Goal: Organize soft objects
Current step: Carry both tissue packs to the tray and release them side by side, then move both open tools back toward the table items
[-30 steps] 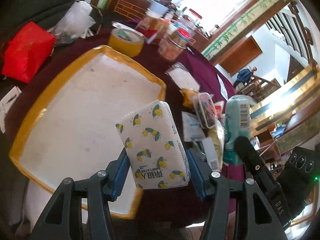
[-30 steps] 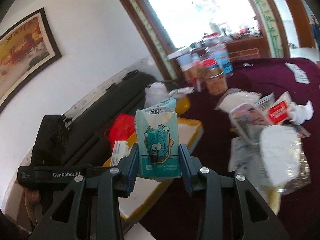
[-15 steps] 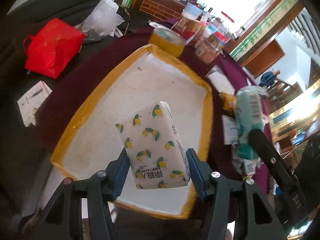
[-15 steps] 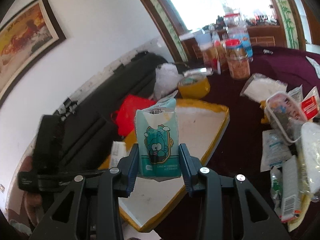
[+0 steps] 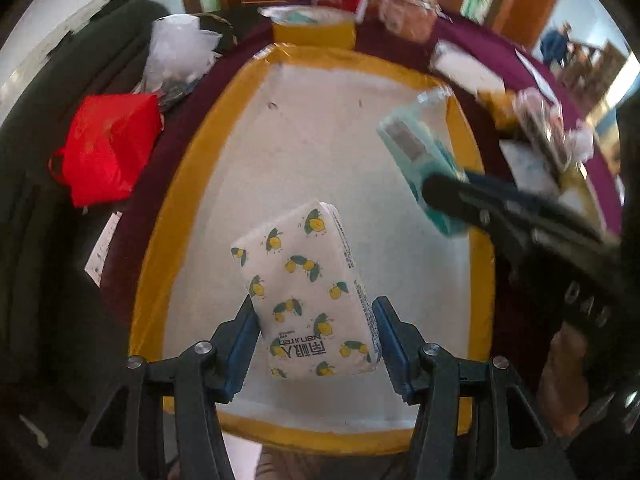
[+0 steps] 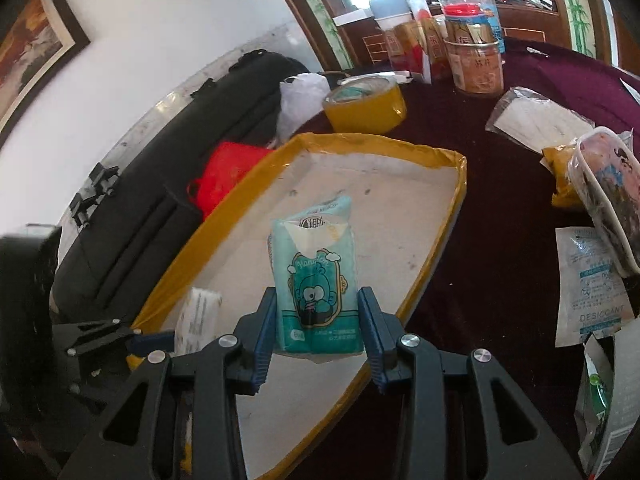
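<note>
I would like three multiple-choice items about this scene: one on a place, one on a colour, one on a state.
1. Where is the red plastic bag?
A. inside the tray
B. outside the tray, beside its rim
C. in a gripper

2. What colour is the rim of the white-floored tray?
A. yellow
B. green
C. black

3. What does the left gripper hold?
A. nothing
B. a glass jar
C. the white lemon-print tissue pack

Answers: 1 B, the bag lies on the dark surface past the rim. 2 A, yellow edging runs around the tray. 3 C, both blue pads press its sides; the right gripper holds the teal cartoon tissue pack.
</note>
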